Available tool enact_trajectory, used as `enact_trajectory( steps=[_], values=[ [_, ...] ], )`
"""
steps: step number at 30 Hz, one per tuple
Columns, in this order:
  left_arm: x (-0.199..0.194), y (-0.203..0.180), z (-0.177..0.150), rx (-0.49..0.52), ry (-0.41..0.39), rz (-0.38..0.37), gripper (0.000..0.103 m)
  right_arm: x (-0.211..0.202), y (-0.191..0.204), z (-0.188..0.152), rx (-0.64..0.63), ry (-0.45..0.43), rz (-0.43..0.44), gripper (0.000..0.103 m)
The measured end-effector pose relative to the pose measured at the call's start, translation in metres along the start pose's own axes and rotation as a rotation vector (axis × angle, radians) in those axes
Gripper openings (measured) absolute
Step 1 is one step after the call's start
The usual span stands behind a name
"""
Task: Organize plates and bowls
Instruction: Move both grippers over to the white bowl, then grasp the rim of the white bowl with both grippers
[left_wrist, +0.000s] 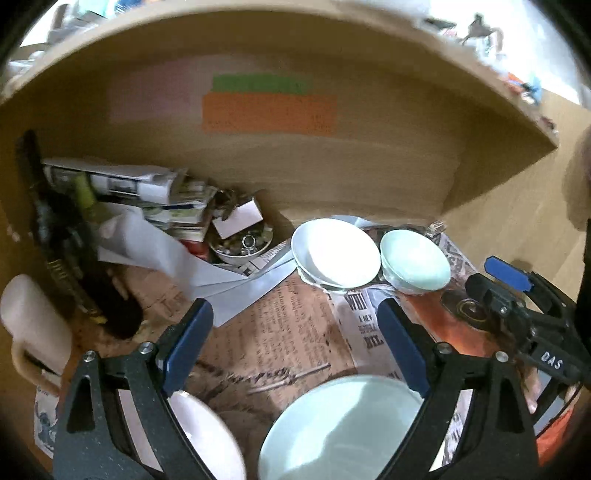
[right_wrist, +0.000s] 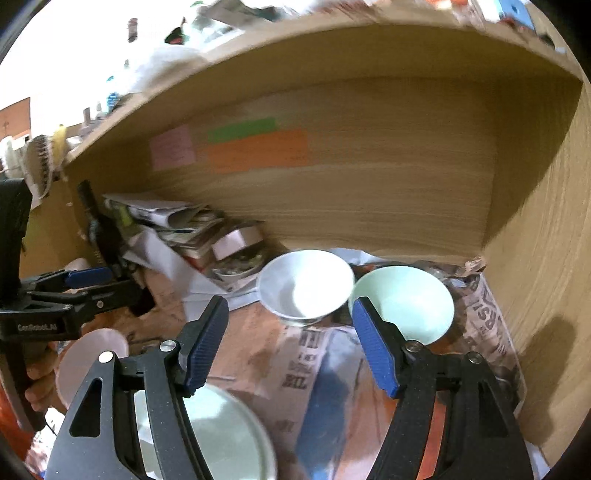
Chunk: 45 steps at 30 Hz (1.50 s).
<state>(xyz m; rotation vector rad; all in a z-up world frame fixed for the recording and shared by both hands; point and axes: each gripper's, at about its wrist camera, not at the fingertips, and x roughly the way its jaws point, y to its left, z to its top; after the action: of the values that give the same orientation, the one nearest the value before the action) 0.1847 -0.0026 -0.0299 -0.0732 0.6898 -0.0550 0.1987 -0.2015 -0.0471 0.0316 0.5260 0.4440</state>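
Both grippers hang over a newspaper-lined shelf floor. My left gripper (left_wrist: 293, 310) is open with nothing between its blue pads. Just under it lie a pale green plate (left_wrist: 340, 424) and a white plate (left_wrist: 207, 435). Farther back, a white bowl (left_wrist: 336, 253) and a pale green bowl (left_wrist: 415, 260) stand side by side. My right gripper (right_wrist: 290, 306) is open and empty too, short of the white bowl (right_wrist: 306, 282) and the green bowl (right_wrist: 406, 299). The green plate (right_wrist: 221, 435) lies below its left finger. A pale plate (right_wrist: 92, 354) sits at the left.
Wooden cupboard walls (left_wrist: 332, 177) close in the back and the right side (right_wrist: 535, 258). At the back left are stacked newspapers (left_wrist: 147, 188), a metal bowl of small items (left_wrist: 240, 247), a dark bottle (left_wrist: 55, 236) and a cream mug (left_wrist: 33, 325).
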Motion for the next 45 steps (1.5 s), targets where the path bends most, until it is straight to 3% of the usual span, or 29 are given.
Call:
enact_trajectory(
  steps=[13, 22, 24, 32, 39, 45],
  values=[
    [0.12, -0.014, 0.029, 0.014, 0.191, 0.068, 0.089, 0.061, -0.044, -0.015, 0.096, 0.146, 0.006, 0.067],
    [0.182, -0.011, 0.036, 0.011, 0.311, 0.056, 0.06, 0.078, -0.055, -0.018, 0.111, 0.188, 0.009, 0.067],
    [0.194, -0.01, 0.036, 0.009, 0.336, 0.045, 0.048, 0.079, -0.055, -0.018, 0.112, 0.192, 0.01, 0.067],
    [0.213, -0.013, 0.036, 0.044, 0.375, -0.01, 0.018, 0.085, -0.055, -0.019, 0.105, 0.208, 0.005, 0.067],
    [0.212, -0.019, 0.031, 0.116, 0.378, -0.002, 0.018, 0.089, -0.05, -0.02, 0.096, 0.231, 0.005, 0.067],
    [0.189, -0.019, 0.014, 0.192, 0.405, -0.021, 0.018, 0.091, -0.037, -0.022, 0.068, 0.254, 0.013, 0.067]
  ],
)
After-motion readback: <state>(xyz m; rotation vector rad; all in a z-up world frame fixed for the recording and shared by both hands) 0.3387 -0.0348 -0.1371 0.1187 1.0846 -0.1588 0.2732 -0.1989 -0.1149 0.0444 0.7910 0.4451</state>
